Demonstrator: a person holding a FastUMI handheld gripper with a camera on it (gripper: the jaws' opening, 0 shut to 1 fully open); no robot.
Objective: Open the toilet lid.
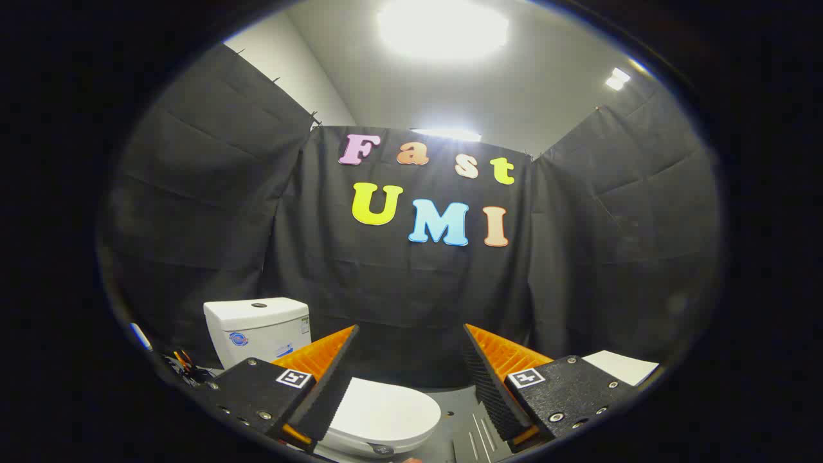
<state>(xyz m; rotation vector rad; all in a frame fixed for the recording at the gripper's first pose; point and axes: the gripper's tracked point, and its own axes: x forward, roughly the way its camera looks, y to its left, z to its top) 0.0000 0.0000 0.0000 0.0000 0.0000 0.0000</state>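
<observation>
Black-draped booth, bright ceiling light. Tongs (408, 379) gape wide, holding nothing. Toilet lid (382, 411) lies closed, low between the fingers, tank (257, 331) behind. Approach stage, likely; next: descend, catch lid's front edge.

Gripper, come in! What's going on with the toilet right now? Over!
Gripper open, jaws spread wide, holding nothing. White oval toilet lid down flat, below and just ahead of the jaws, untouched. White tank behind it. Nothing in the way.

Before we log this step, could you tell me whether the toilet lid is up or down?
Down. The toilet lid lies flat over the bowl, below the tank. The open claw hovers above it, fingers apart, touching nothing.
</observation>
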